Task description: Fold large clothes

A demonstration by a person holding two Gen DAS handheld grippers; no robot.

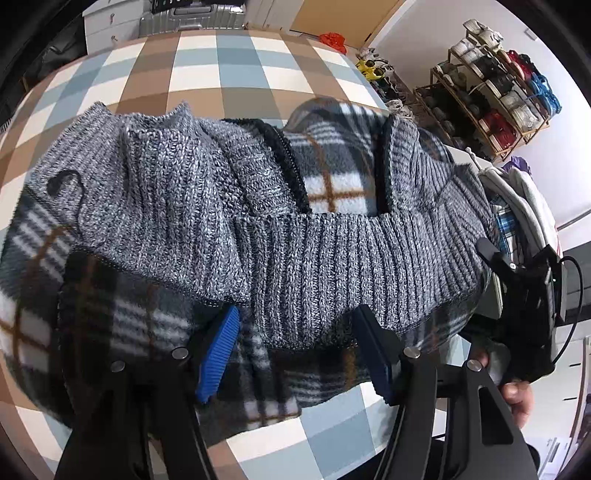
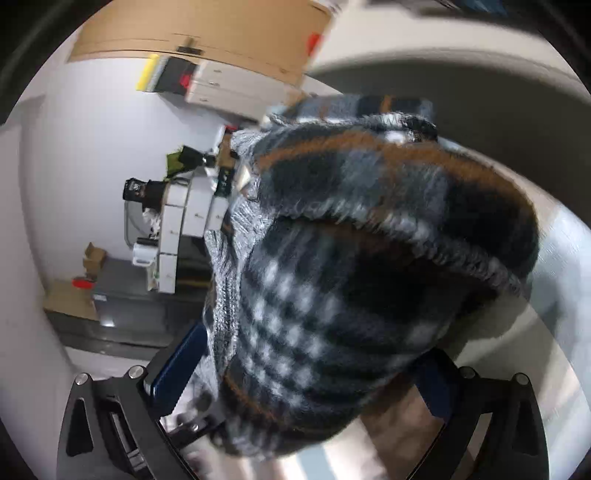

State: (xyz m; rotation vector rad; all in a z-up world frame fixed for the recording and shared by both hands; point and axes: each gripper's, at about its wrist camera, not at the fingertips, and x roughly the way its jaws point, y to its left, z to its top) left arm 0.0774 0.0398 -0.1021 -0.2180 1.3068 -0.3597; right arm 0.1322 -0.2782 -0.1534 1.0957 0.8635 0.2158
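Note:
A grey knit jacket (image 1: 177, 192) with a black, white and brown plaid fleece lining (image 1: 332, 184) lies spread across the checked table (image 1: 229, 62). Its ribbed hem (image 1: 351, 266) is folded over the front. My left gripper (image 1: 295, 358) hangs over the near edge of the jacket, jaws apart, with plaid lining lying flat between the blue pads (image 1: 218, 354). At the jacket's right end, a hand (image 1: 517, 398) holds my right gripper (image 1: 495, 258). In the right wrist view, a thick bunch of the plaid lining (image 2: 332, 295) fills the space between the wide-spread fingers (image 2: 177, 365) of my right gripper (image 2: 306, 376).
A pile of light clothes (image 1: 524, 195) sits past the table's right edge. A shoe rack (image 1: 491, 96) stands by the wall behind it. A suitcase (image 1: 184, 18) and white drawers (image 1: 107, 29) stand beyond the far edge. White drawer units (image 2: 184, 221) show in the right wrist view.

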